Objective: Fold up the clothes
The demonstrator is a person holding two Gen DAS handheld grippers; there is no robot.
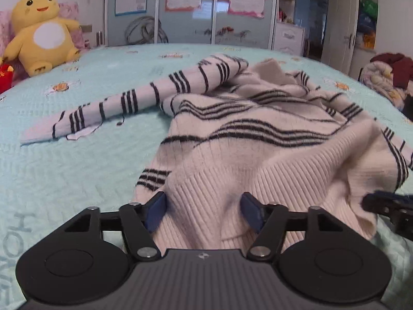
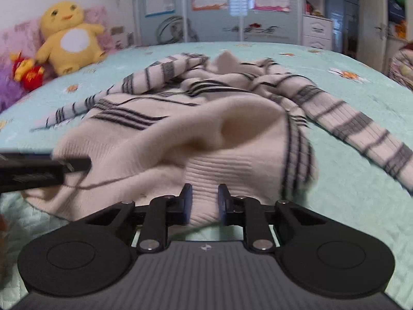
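Nearest the lens, the left gripper [image 1: 204,211] has its fingers spread around the ribbed hem of a cream striped sweater [image 1: 258,134], while the right gripper [image 2: 205,201] pinches that hem. The sweater lies rumpled mid-bed [image 1: 77,175], sleeves splayed toward both side edges. Both grips should be firm and level before the hem is moved.

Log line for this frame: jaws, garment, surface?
left gripper: jaws wide around hem | right gripper: clamped on hem | striped sweater: crumpled, sleeves out | bed
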